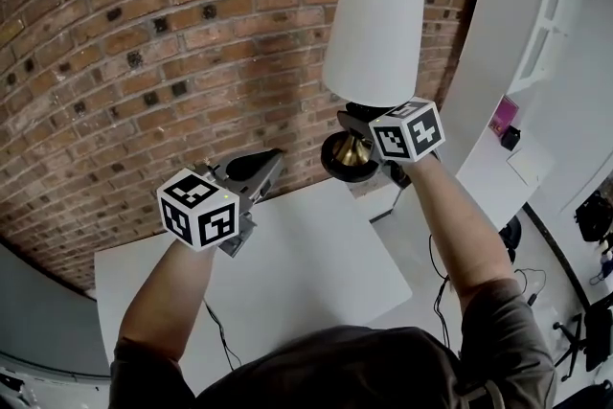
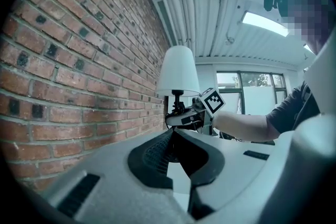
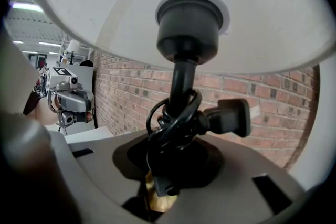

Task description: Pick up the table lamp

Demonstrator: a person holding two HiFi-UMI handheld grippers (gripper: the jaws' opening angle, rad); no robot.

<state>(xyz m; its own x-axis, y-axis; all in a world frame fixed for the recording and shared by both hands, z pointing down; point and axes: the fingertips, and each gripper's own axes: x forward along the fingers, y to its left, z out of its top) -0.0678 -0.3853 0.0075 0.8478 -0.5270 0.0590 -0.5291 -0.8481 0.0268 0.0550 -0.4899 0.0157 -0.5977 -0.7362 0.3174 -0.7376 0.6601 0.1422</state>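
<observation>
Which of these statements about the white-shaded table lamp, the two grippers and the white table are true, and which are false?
1. The right gripper holds the white-shaded table lamp by its lower part. True.
2. The lamp stands on the white table. False: it is held up, clear of the table.
3. The left gripper clasps the lampshade. False: its jaws are together and empty.
4. A black cord is wound round the lamp's stem. True.
</observation>
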